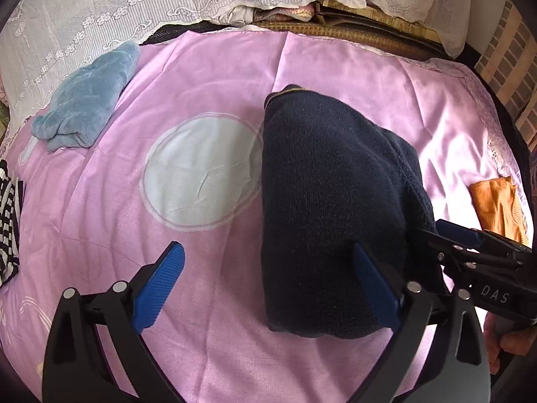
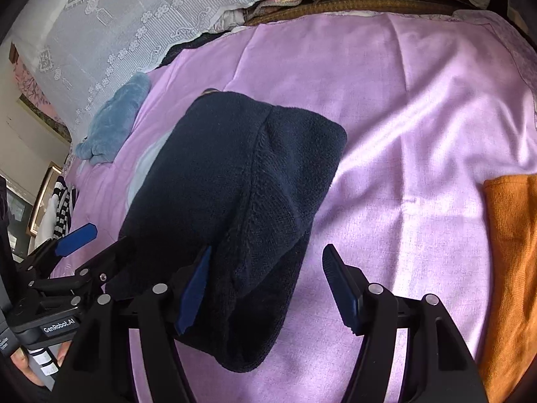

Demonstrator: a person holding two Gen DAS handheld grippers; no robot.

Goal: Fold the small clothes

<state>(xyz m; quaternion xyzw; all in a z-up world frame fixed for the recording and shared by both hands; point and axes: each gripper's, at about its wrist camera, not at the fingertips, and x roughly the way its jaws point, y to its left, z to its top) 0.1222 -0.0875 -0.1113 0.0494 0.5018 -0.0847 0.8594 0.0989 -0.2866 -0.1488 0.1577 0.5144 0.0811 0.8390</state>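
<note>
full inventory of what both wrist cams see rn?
navy garment: 1, dark blue, folded, mid-bed
blue fleece item: 1, light blue, far left
orange garment: 1, orange, right edge
striped garment: 1, black-white, left edge
bedspread: 1, pink with a pale circle
lace cloth: 1, white, far end
left claw: 1, black, blue pads, open
right claw: 1, same, open, garment's near end between the pads

Left gripper (image 1: 268,288) pitched steeply down, jaws spread wide, nothing clamped. Right gripper (image 2: 268,288) just beside it, same downward pitch, jaws apart. Each held by a hand (image 1: 503,339).
</note>
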